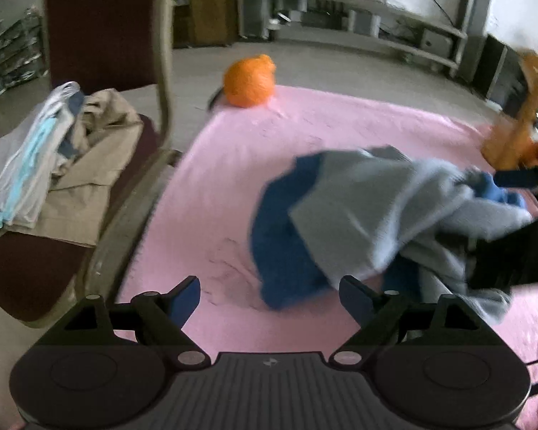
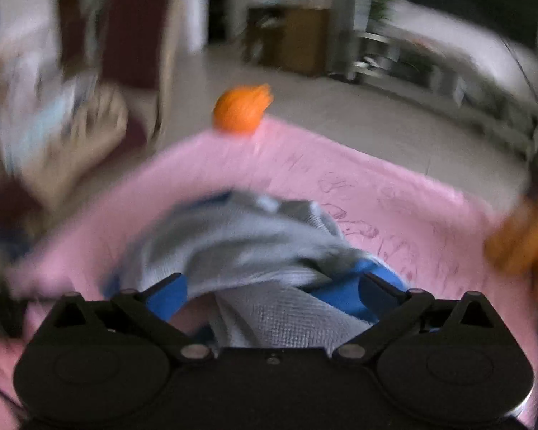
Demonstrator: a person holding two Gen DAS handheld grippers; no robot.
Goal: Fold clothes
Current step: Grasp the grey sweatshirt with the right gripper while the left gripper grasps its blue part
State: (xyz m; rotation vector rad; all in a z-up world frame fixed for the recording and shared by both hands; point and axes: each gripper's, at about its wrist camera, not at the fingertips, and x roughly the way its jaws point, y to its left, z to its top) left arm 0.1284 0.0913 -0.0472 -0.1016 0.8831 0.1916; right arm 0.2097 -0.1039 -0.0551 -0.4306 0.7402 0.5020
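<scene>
Garment (image 1: 358, 215), grey and blue, lay crumpled on pink sheet (image 1: 305, 129) covering worktop, toward right side in left wrist view. Left claw (image 1: 270, 295) hovered wide open above sheet, just short of garment's near blue edge, nothing between blue-padded fingers (image 1: 186, 295). Right claw (image 2: 272, 295) showed fingers spread wide in right wrist view, with grey knit cloth (image 2: 276, 308) of garment bunched in gap between them; could not tell through motion blur whether cloth was actually pinched. Same claw appeared in left wrist view only as dark shape at right edge against garment's far end.

Orange pumpkin-like object (image 1: 249, 80) sat at far edge of sheet, well apart from garment. Second orange item (image 1: 520, 122) stood at right corner, blurred, kind unclear. Chair (image 1: 100, 36) with dark red seat and back stood beside worktop on left, carrying pile of clothes (image 1: 53, 165) in beige, white and light blue. Floor (image 1: 340, 61) and shelving (image 1: 394, 25) lay beyond.
</scene>
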